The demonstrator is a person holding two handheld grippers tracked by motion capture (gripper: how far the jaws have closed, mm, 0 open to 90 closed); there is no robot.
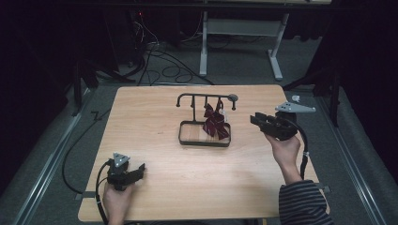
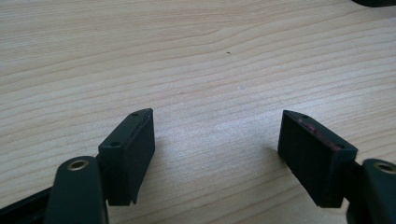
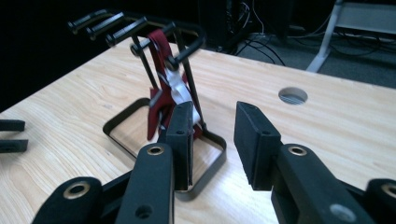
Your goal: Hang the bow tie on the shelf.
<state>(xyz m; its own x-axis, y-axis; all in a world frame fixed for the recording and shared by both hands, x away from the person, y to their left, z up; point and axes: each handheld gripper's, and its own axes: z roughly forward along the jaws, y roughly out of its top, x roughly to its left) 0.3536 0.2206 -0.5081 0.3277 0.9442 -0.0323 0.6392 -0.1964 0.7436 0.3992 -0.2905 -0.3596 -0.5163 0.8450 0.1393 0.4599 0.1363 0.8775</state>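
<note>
Wooden table [image 1: 155, 187]: right gripper [image 3: 212, 140] fingers apart, holding nothing

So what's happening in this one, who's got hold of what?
A person sits at a wooden table with a gripper in each hand. A dark red striped bow tie hangs on a black hook stand whose base tray rests mid-table. The right gripper is just right of the stand, jaws apart with nothing between them, so the bow is not held. The left gripper rests low at the near left of the table, jaws open over bare wood.
</note>
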